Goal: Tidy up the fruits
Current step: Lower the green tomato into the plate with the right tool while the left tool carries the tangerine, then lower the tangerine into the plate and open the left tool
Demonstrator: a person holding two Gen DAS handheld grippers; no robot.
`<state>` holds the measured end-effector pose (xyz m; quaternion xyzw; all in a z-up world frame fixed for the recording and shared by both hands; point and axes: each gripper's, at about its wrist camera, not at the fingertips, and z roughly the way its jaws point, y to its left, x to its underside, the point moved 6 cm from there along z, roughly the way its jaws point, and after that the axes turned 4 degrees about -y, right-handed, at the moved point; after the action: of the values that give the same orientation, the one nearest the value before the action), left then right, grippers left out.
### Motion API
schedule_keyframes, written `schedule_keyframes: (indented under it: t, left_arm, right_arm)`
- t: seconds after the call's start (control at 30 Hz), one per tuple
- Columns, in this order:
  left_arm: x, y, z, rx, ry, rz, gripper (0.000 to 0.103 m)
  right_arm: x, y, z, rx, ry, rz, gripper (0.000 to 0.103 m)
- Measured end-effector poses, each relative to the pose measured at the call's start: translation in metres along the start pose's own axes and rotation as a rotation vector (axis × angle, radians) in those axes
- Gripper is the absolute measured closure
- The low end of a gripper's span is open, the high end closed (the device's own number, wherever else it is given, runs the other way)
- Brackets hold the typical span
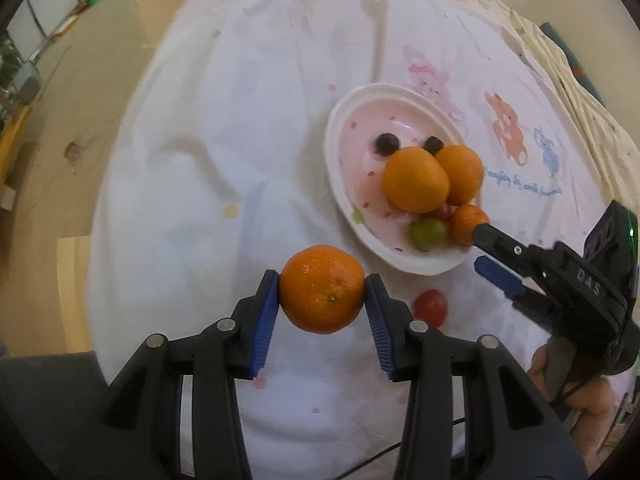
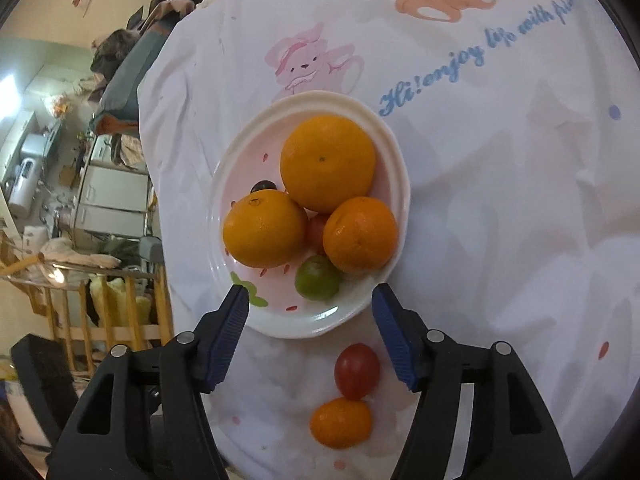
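The left gripper (image 1: 322, 290), clamped on a mandarin (image 1: 322, 289), probably sits nearer than the empty, spread right gripper (image 2: 310, 304) to the bowl (image 1: 334, 128) at 1 o'clock.

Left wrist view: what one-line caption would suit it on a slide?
Left gripper clamps a mandarin above the white cloth, beside a fruit-filled plate.

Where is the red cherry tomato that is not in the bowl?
In the right wrist view the red cherry tomato lies on the white cloth, just below the bowl, touching a small orange fruit.
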<state>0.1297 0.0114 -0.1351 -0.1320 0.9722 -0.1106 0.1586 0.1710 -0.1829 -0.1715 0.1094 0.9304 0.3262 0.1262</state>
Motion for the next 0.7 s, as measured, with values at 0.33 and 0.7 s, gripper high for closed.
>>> schedule_keyframes:
  t: [0.33, 0.7]
  left_arm:
    - [-0.026, -0.038, 0.023, 0.016, 0.019, 0.035, 0.064]
    - [-0.03, -0.051, 0.052, 0.013, 0.044, 0.028, 0.063]
  right_arm:
    - [-0.002, -0.017, -0.048, -0.044, -0.063, 0.074, 0.033]
    - [-0.017, -0.025, -0.068, -0.096, -0.109, 0.105, 0.033]
